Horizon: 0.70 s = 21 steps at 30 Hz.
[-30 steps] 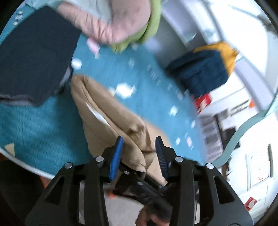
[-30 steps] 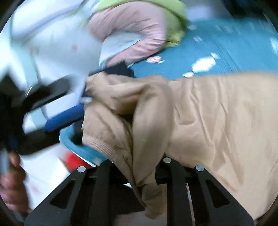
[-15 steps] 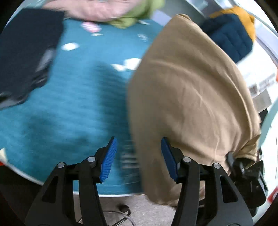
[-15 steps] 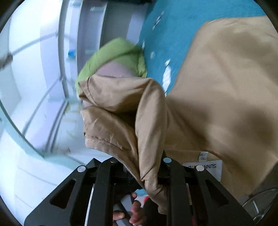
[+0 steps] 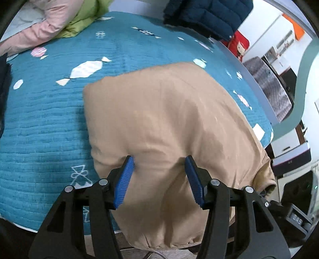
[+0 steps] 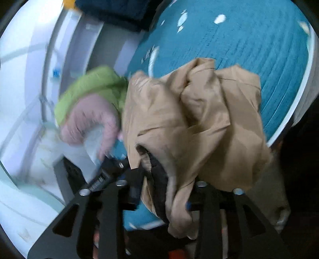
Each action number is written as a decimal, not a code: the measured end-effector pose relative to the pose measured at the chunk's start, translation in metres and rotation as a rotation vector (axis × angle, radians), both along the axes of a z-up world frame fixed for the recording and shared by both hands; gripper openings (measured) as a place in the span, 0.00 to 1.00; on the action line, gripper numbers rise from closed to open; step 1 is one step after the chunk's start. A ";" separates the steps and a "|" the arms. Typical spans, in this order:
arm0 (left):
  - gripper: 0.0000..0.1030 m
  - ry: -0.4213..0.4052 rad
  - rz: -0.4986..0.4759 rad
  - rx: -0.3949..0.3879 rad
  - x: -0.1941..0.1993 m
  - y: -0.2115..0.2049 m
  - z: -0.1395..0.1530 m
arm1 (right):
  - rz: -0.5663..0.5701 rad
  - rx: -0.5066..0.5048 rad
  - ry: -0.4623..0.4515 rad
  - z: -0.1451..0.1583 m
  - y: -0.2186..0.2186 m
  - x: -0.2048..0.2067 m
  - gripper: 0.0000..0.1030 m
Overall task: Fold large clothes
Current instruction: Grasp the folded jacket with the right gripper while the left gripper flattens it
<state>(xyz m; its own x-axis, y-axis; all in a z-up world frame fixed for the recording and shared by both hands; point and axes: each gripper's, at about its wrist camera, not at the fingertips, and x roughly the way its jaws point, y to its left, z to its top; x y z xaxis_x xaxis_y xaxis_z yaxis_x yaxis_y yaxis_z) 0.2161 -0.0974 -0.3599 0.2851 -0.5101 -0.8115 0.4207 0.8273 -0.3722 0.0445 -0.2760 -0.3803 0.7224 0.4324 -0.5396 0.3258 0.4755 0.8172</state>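
Observation:
A large tan jacket [image 5: 169,123] lies spread over the front right part of the teal quilted bed cover [image 5: 49,123], its hem hanging over the edge. My left gripper [image 5: 159,177] is open, its blue pads on either side of a stretch of the jacket near the hem. In the right wrist view the jacket [image 6: 199,127] is bunched up and draped over my right gripper [image 6: 175,201], which is shut on a fold of it. The right fingertips are hidden by cloth.
A pink and green jacket pile [image 5: 59,22] lies at the far left of the bed and shows in the right wrist view [image 6: 89,103]. A navy jacket [image 5: 205,14] lies at the far edge. A dark garment [image 5: 4,83] is at the left.
The jacket has been swung over and laid out flat on the bed. My left gripper has come down over its near part. My right gripper still holds a bunched fold and has turned.

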 end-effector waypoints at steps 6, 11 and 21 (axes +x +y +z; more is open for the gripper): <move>0.52 0.003 -0.002 0.028 -0.002 -0.003 -0.003 | 0.050 -0.202 0.075 0.042 -0.023 -0.014 0.51; 0.52 -0.021 -0.035 0.074 -0.009 -0.018 -0.004 | 0.038 -0.389 0.033 0.077 -0.064 0.027 0.71; 0.54 -0.046 -0.060 0.115 -0.016 -0.032 -0.004 | 0.455 -0.571 0.223 -0.005 -0.060 0.144 0.78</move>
